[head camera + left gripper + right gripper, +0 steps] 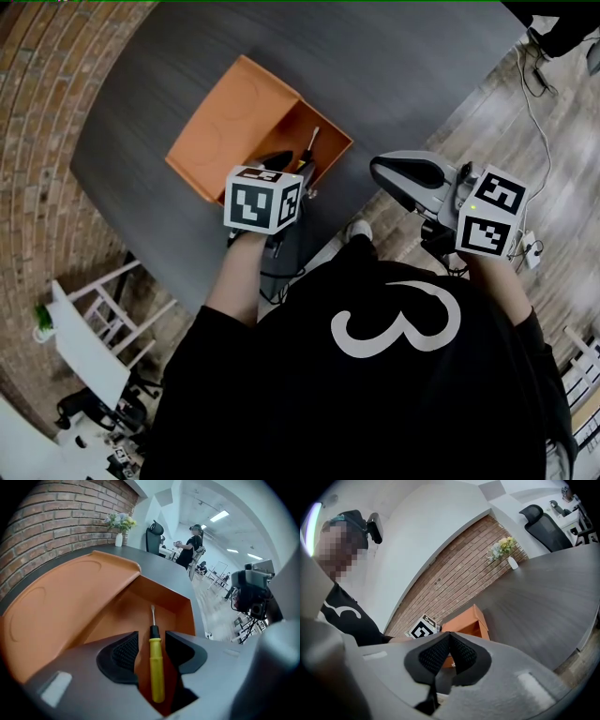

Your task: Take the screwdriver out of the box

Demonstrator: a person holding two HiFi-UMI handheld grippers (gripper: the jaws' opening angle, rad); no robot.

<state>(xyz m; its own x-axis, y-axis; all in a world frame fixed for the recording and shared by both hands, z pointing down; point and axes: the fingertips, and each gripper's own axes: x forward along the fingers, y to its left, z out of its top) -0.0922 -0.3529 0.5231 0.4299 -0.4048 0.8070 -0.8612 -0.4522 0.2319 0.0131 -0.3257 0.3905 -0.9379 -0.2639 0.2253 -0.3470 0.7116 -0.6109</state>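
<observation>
An orange box [330, 141] stands on the dark table [187, 84], its lid [234, 122] folded open to the left. Inside lies the screwdriver [310, 148], which has a yellow handle, a black collar and a thin metal shaft. My left gripper [292, 169] points steeply down into the box's near end. In the left gripper view it [152, 641] is open, with the screwdriver handle [156, 667] lying between the pads and a gap showing on each side. My right gripper [386, 172] hangs off the table's edge to the right, its pads [461, 651] closed together on nothing.
A brick wall [51, 522] runs along the table's far side, with a vase of flowers [119, 524] and an office chair [153, 534] at its end. A person [190, 545] stands far off. White furniture [94, 328] and cables [539, 103] are on the floor.
</observation>
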